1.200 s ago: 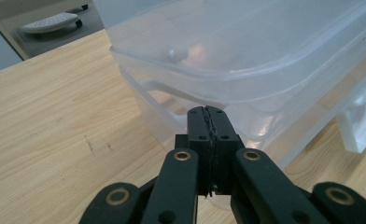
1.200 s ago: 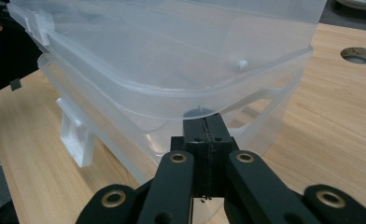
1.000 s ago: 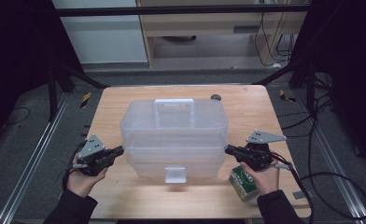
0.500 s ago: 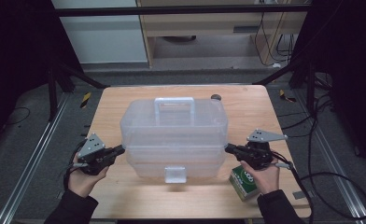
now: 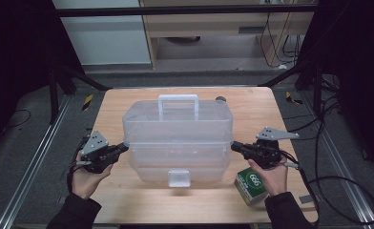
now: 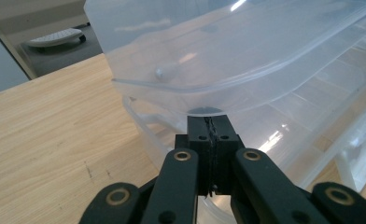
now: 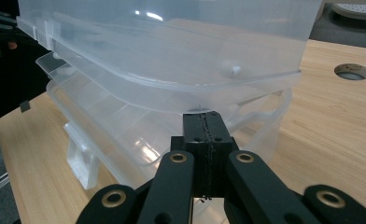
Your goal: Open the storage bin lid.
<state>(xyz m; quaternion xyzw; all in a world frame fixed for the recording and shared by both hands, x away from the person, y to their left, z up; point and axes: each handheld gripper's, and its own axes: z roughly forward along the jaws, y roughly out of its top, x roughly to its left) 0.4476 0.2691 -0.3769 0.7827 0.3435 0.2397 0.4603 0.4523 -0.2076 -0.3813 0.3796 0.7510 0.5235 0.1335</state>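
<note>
1. Left gripper view shows my left claw (image 6: pixel 212 140) up close. Its two black jaws are pressed tight together, with nothing between them.
2. The tip of that claw sits just under the jutting edge of the clear plastic box (image 6: pixel 246 60). I cannot tell if the tip touches the edge.
3. My right claw (image 7: pixel 204 135) looks the same in the right gripper view. Its jaws are squeezed flat together and hold nothing.
4. That tip is tucked under the same kind of edge on the other end of the box. The box's lower part shows a little past the tip.
5. From the high view, my left claw (image 5: pixel 119 149) points at the left end of the box, and my right claw (image 5: pixel 236 147) points at the right end. The box (image 5: pixel 178 138) is right between them.
6. A small green pack (image 5: pixel 250 184) lies on the wooden table (image 5: pixel 113 107), close to my right hand (image 5: pixel 267 175).
7. Farther off, the box's white handle (image 5: pixel 178 102) stands at the back of its lid.
8. Past the box, a small round hole (image 7: pixel 352 71) sits in the table top.
</note>
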